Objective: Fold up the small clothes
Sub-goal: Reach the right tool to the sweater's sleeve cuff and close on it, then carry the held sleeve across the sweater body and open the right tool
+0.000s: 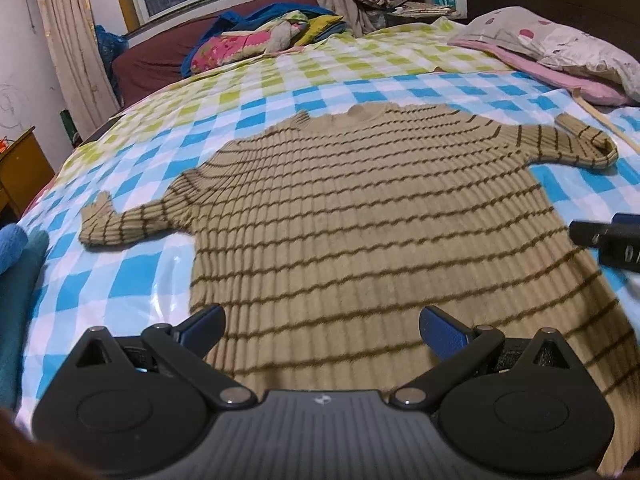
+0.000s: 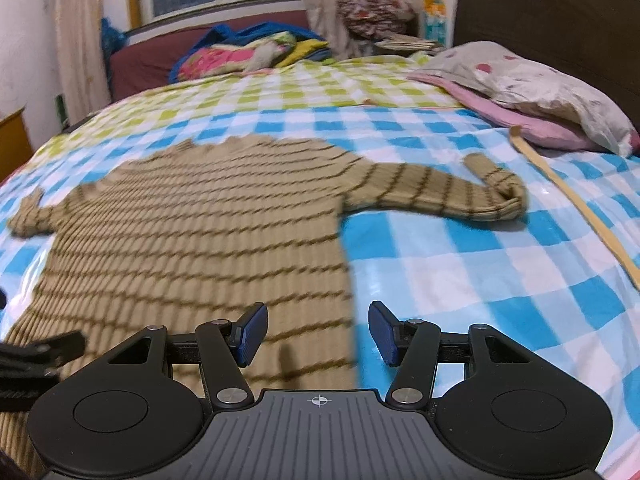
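One tan striped sweater (image 1: 360,208) lies flat on the checked bed (image 2: 480,280), sleeves out. Only the left view shows teal fabric (image 1: 16,280) at its left edge. Left gripper (image 1: 322,328) and right gripper (image 2: 318,332) both hover, jaws spread, empty.

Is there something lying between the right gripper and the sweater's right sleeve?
Nothing visible does. Only bare checkered bedsheet separates the right gripper, jaws open, from the sleeve of the striped sweater.
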Demonstrator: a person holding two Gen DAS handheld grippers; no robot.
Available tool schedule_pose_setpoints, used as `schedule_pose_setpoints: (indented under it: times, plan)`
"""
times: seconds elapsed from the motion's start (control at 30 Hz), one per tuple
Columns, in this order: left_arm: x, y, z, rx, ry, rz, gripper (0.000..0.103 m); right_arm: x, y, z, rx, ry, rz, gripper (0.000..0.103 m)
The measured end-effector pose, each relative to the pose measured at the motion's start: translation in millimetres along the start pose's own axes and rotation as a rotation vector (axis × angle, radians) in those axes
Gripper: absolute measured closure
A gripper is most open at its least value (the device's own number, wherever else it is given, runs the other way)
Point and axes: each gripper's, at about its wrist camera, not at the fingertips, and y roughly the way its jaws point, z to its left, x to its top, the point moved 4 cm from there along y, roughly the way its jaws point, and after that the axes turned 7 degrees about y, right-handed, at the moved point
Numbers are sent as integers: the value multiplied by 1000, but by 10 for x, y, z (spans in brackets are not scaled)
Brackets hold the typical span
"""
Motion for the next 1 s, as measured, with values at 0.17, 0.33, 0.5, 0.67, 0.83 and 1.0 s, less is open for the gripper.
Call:
schedule_pose_setpoints:
  times: [0.17, 0.33, 0.5, 0.67, 0.83, 1.0]
  plan:
    - [202, 109, -149, -33, 10, -16, 0, 301, 132, -449, -66, 75, -46, 49]
    - [478, 298, -363, -70, 12, -31, 0, 706, 463, -911, -154, 110, -70, 56]
    - [806, 511, -648, -107, 26, -56, 0, 1073, 892, -1179, -212, 101, -61, 63]
    - [1028, 681, -849, -145, 29, -65, 0, 1279, 1398, -1353, -292, 40, -12, 65]
    - [1031, 796, -883, -176, 6, -52, 0, 1289, 1654, -1603, -359, 67, 30, 87]
    - [968, 802, -756, -186, -46, -49, 0, 1426, 1371, -1708, -253, 233, -10, 94]
